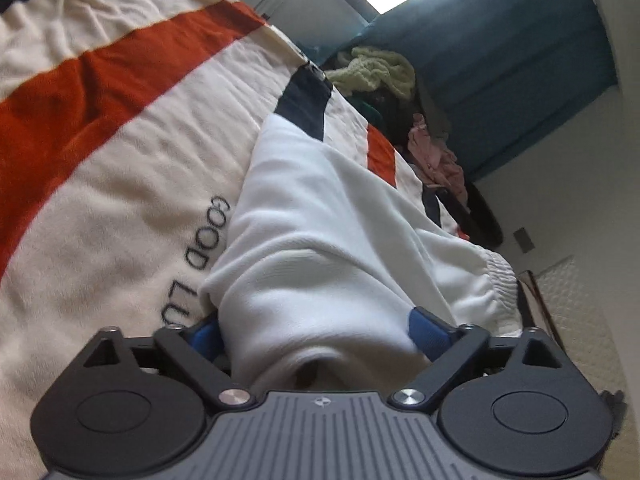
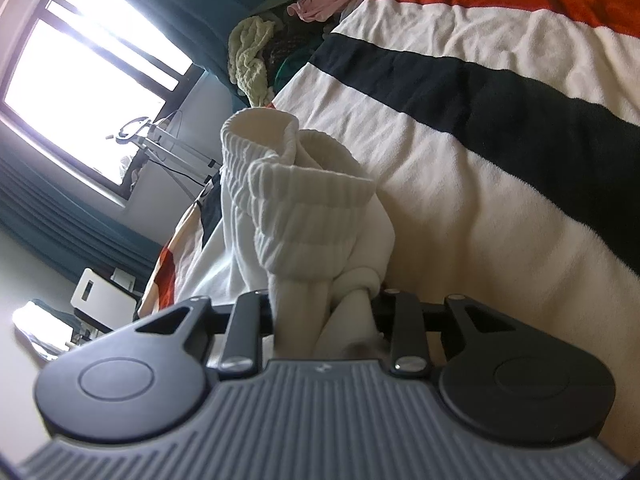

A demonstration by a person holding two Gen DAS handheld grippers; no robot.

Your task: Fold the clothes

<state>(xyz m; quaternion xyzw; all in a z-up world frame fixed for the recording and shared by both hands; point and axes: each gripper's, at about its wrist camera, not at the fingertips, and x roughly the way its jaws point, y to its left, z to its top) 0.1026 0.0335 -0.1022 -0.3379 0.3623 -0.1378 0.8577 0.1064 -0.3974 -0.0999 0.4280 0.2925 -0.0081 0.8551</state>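
The left gripper [image 1: 316,334] has wide jaws around the white garment [image 1: 320,208], while the right gripper [image 2: 324,312] has jaws clamped on its ribbed cuff [image 2: 296,200].

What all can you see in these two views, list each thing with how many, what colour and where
White garment: one, white, ribbed cuffs, lying on the blanket, bunched between both claws.
Blanket: one, cream with orange and navy stripes and dark lettering, spread under the garment.
Clothes pile: one heap, pale green, pink and dark pieces, at the blanket's far end.
Curtain: teal, hanging beside the window.
Window: one, bright, dark frame, on the wall.
White box: one, white, low by the wall.
Left claw: one, black with blue pads, jaws wide, garment fold between them.
Right claw: one, black, closed on bunched garment.
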